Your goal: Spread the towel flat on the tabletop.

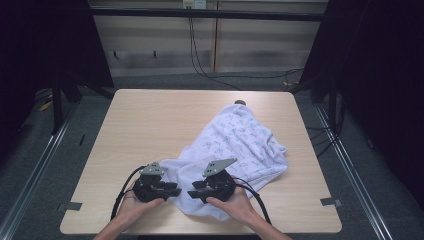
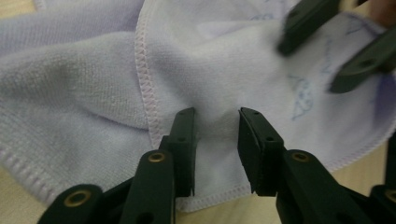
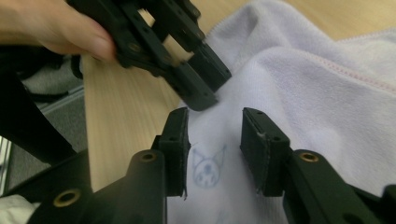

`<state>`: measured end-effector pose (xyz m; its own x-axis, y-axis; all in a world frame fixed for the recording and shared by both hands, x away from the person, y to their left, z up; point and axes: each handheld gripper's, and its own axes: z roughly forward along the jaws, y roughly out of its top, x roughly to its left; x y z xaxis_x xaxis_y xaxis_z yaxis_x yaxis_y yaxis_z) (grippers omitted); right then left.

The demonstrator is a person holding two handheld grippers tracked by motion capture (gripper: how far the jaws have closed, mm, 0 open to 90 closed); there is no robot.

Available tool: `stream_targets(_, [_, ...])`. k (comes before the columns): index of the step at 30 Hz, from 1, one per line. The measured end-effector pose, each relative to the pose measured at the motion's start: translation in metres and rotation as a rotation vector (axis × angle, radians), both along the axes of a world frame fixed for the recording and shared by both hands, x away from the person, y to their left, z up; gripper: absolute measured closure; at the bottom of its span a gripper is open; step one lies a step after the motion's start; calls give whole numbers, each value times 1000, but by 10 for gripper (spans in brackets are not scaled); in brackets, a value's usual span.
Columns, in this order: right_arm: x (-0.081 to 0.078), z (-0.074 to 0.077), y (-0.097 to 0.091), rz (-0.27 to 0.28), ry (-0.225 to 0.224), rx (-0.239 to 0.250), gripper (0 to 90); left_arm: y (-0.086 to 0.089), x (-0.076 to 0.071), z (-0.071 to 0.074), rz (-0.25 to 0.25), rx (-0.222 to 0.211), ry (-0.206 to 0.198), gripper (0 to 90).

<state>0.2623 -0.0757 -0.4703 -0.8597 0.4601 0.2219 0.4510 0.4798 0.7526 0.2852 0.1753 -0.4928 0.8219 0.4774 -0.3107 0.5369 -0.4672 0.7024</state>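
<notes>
A pale lilac towel (image 1: 240, 140) with small blue cartoon prints lies crumpled on the right half of the wooden table (image 1: 150, 125). Both hands hold grippers at its near left corner, with the tips facing each other. My left gripper (image 1: 175, 189) points right, its jaws open over the towel's stitched hem (image 2: 144, 79), and a soft ridge of cloth (image 2: 217, 116) lies in the gap. My right gripper (image 1: 194, 191) points left, its jaws open above a printed cat face (image 3: 205, 168) on the towel (image 3: 327, 93). The left gripper's tips (image 3: 212, 88) hover just beyond it.
The table's front edge (image 1: 200, 232) runs just under the person's wrists. Bare wood spreads to the left and back. Two tape marks (image 1: 72, 205) sit near the front corners. Cables (image 1: 200, 65) lie on the floor behind the table, and dark frames stand on both sides.
</notes>
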Motion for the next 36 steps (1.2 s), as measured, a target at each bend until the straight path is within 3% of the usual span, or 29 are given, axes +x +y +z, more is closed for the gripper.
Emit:
stream_targets(2, [4, -5, -1, -34, -2, -22, 576, 9, 5, 7, 26, -91, -8, 663])
stream_targets(3, [5, -6, -3, -31, 0, -20, 574, 15, 11, 13, 55, -138, -39, 663])
stream_targets(5, [7, -9, -7, -48, 17, -17, 549, 21, 26, 21, 122, -169, -90, 669])
stream_targets(6, [9, -11, -7, -31, 12, -17, 545, 22, 33, 21, 135, -158, -110, 671])
stream_targets(7, [9, -12, -6, -28, 13, -16, 538, 23, 42, 18, 173, -115, -133, 674])
stream_targets(8, [9, -17, -4, -23, 23, -35, 534, 23, 46, 13, 192, -101, -128, 674])
stream_targets(9, [7, -20, -1, -16, 17, -62, 531, 23, 51, 7, 195, -87, -98, 674])
stream_targets(11, [3, -22, 2, -15, -29, -99, 578, 16, 52, 0, 162, -18, -97, 681])
stream_targets(12, [2, -21, 2, -23, -50, -118, 656, 15, 51, 0, 140, -3, -95, 710])
stream_targets(15, [-1, -20, -3, -58, -58, -100, 830, 12, 46, -5, 95, 68, -123, 841])
stream_targets(19, [-5, -7, -21, -90, -46, -18, 847, 5, 37, -7, 60, 100, -129, 862])
stream_targets(22, [-8, 1, -48, -136, -10, 80, 876, -1, 28, -6, 31, 128, -143, 863])
stream_targets(24, [-8, 1, -68, -187, 19, 102, 878, -2, 24, -6, 23, 127, -139, 864])
stream_targets(27, [-7, -3, -94, -241, 32, 97, 879, -1, 20, -6, 15, 111, -123, 864])
stream_targets(31, [-4, -8, -129, -312, 27, 82, 879, 0, 8, -5, -14, 104, -82, 864])
stream_targets(33, [-3, -11, -141, -325, 32, 53, 878, -1, -2, -4, -38, 99, -63, 863])
stream_targets(35, [-2, -17, -150, -352, 30, 2, 860, -4, -16, -3, -69, 98, -68, 861])
stream_targets(36, [-2, -20, -154, -357, 38, -19, 837, -5, -21, -3, -87, 95, -46, 859])
